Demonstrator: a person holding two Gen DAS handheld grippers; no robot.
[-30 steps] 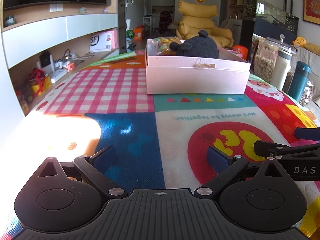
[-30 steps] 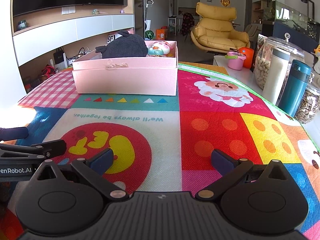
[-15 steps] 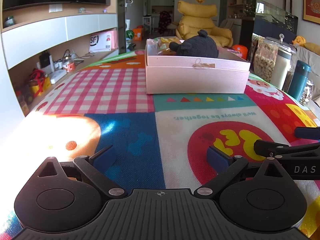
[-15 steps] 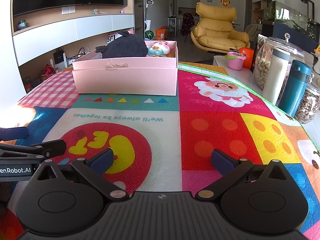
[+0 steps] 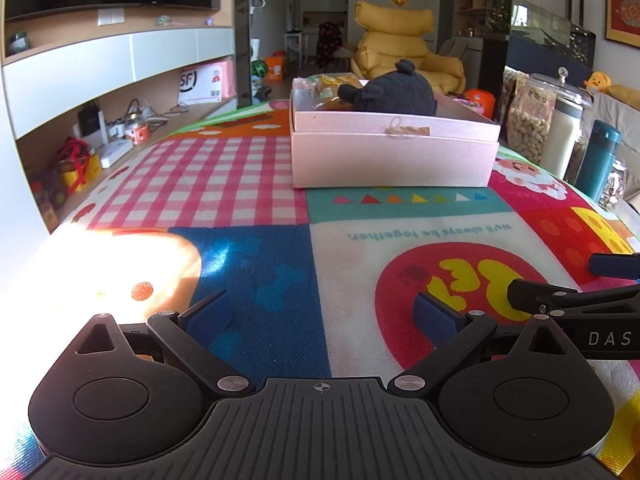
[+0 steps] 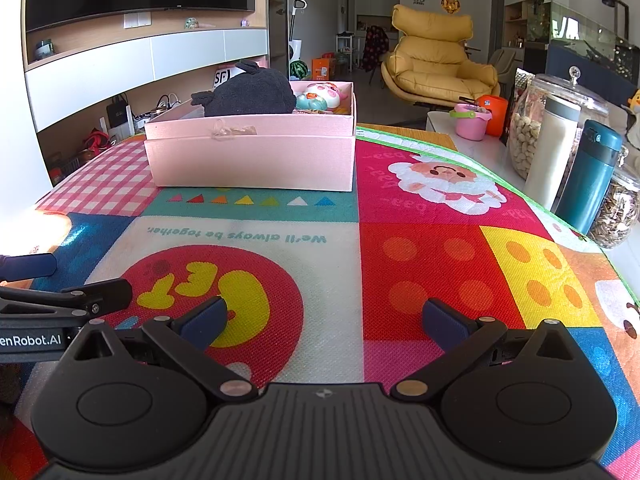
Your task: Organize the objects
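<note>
A pink box (image 5: 392,152) stands at the far side of the colourful mat (image 5: 280,248); it also shows in the right wrist view (image 6: 252,160). A dark plush toy (image 5: 394,92) lies in it, also seen from the right (image 6: 252,92), beside a pink-and-teal toy (image 6: 320,96) and yellow items (image 5: 332,82). My left gripper (image 5: 320,314) is open and empty, low over the mat, well short of the box. My right gripper (image 6: 324,318) is open and empty beside it. Each gripper shows at the other view's edge.
A glass jar of nuts (image 6: 532,128), a white bottle (image 6: 554,148), a teal flask (image 6: 592,176) and a seed jar (image 6: 618,212) stand along the mat's right edge. A low shelf with clutter (image 5: 92,148) runs on the left. A yellow armchair (image 6: 436,60) is behind.
</note>
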